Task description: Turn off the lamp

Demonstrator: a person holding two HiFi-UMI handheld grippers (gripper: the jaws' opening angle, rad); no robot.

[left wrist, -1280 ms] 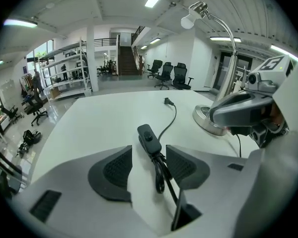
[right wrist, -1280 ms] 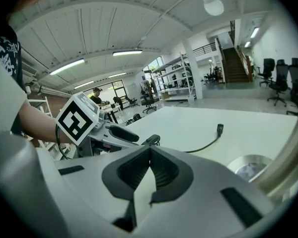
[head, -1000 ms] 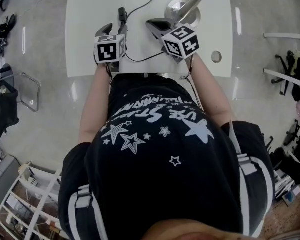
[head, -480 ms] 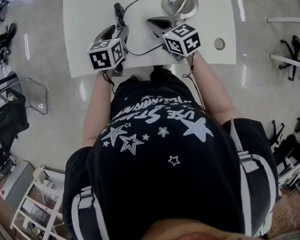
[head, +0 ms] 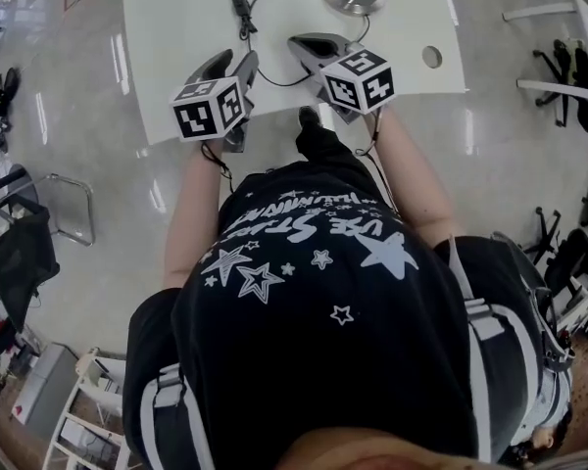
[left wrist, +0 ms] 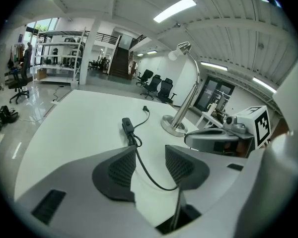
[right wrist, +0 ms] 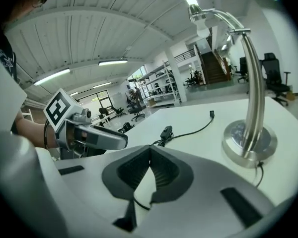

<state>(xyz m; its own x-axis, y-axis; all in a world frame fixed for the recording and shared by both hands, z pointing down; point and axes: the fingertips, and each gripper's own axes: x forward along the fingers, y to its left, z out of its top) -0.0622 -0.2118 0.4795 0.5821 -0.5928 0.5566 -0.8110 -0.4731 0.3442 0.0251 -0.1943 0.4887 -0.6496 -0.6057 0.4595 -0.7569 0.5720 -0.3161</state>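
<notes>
lamp (left wrist: 187, 98) 1 | table (left wrist: 79, 118) 1 | cord (left wrist: 144, 170) 1 | inline switch (left wrist: 127, 125) 1 | tongs 2: left tongs (left wrist: 150, 157), right tongs (right wrist: 150, 155)

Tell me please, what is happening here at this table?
A person stands at a white table with a gripper in each hand. The left gripper has its jaws apart and points toward the black inline switch on the lamp cord, without touching it. The right gripper, jaws closed on nothing, hovers near the base of the silver desk lamp. Neither gripper touches the switch.
</notes>
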